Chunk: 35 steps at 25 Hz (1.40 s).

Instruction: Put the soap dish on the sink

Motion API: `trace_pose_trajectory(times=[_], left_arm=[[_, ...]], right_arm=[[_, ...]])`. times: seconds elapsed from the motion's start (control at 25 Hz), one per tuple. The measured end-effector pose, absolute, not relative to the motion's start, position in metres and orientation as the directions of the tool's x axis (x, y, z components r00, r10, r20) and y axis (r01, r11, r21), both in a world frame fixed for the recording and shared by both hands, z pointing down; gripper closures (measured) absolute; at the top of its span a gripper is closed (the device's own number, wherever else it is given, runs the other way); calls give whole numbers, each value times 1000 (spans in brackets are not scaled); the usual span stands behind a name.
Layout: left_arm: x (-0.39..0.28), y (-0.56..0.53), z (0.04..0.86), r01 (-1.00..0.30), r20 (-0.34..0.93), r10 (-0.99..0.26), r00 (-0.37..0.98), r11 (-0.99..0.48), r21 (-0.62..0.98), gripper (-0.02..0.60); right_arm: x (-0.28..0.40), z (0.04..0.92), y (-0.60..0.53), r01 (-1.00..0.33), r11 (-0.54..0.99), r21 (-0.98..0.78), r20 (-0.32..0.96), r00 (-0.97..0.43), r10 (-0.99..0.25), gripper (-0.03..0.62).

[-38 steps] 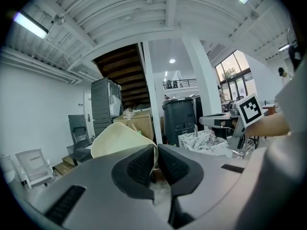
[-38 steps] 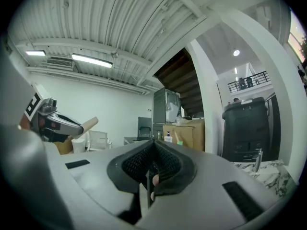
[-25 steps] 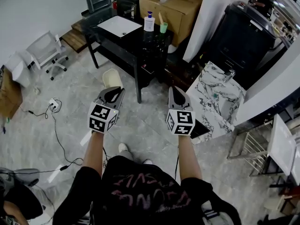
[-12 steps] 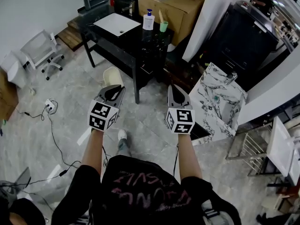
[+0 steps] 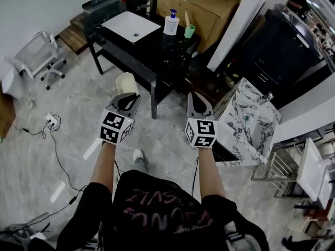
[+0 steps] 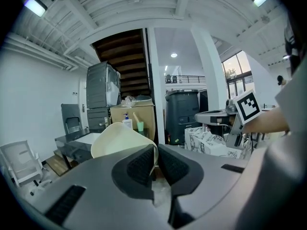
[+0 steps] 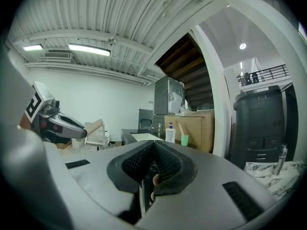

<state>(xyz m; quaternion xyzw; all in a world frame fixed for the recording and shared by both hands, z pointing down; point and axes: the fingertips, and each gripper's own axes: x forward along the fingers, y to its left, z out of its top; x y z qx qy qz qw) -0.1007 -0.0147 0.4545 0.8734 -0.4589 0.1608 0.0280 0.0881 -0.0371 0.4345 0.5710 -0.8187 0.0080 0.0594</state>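
Note:
My left gripper (image 5: 127,99) is shut on the rim of a cream soap dish (image 5: 126,83), which sticks out ahead of the jaws. In the left gripper view the soap dish (image 6: 120,139) stands up at the left of the shut left gripper (image 6: 156,150). My right gripper (image 5: 198,99) is shut with nothing in it; the right gripper view shows the right gripper (image 7: 153,145) with its pads together. Ahead, a white sink (image 5: 131,26) is set into a black table (image 5: 157,51). Both grippers are held over the floor, well short of the table.
A soap pump bottle (image 5: 170,23) and a green cup (image 5: 189,31) stand right of the sink, in front of a cardboard box (image 5: 201,4). A marble-topped cabinet (image 5: 248,122) is close on the right. A white chair (image 5: 36,56) and floor cables (image 5: 57,150) lie left.
The whole view has shifted toward the black table and sink, which now sit lower and nearer. Both grippers keep their pose; the left still holds the soap dish.

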Motion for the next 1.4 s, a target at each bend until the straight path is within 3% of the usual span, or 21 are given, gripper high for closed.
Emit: trace_pose_trajectory(times=[0.6, 1.4], left_arm=[[-175, -128, 454, -760, 305, -739, 601, -646, -66, 545], [-155, -220, 457, -702, 323, -686, 652, -707, -83, 545]], right_arm=[[3, 418, -149, -960, 274, 65, 98, -267, -959, 580], [25, 415, -228, -975, 207, 78, 91, -200, -976, 580]])
